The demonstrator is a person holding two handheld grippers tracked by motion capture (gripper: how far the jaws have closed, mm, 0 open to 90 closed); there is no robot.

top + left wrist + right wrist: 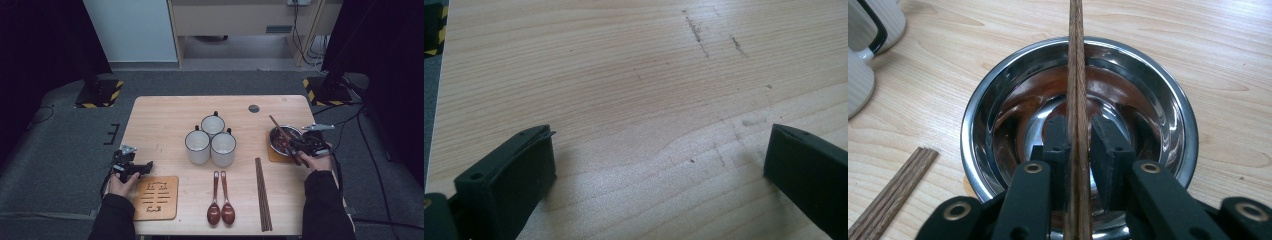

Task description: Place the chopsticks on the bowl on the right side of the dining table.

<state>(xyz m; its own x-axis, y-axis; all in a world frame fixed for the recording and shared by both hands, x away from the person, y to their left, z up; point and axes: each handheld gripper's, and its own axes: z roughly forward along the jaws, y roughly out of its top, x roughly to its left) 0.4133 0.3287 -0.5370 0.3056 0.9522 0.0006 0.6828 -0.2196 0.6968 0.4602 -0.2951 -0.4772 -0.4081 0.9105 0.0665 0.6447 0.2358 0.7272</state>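
Note:
My right gripper (pixel 294 145) (pixel 1079 136) is shut on a pair of dark wooden chopsticks (pixel 279 130) (pixel 1076 60). They run between its pads and out over a steel bowl (pixel 274 136) (pixel 998 100). The bowl stands on a wooden coaster (pixel 272 156) at the table's right side. At the table's left edge my left gripper (pixel 148 167) (pixel 659 150) is open over bare wood, with nothing between its jaws.
Three white mugs (pixel 212 137) (pixel 868 30) cluster at the table's middle. Two brown spoons (pixel 221 207) and a second pair of chopsticks (pixel 263 195) (pixel 893 195) lie near the front edge. A wooden trivet (pixel 156 197) sits front left, just below the left gripper.

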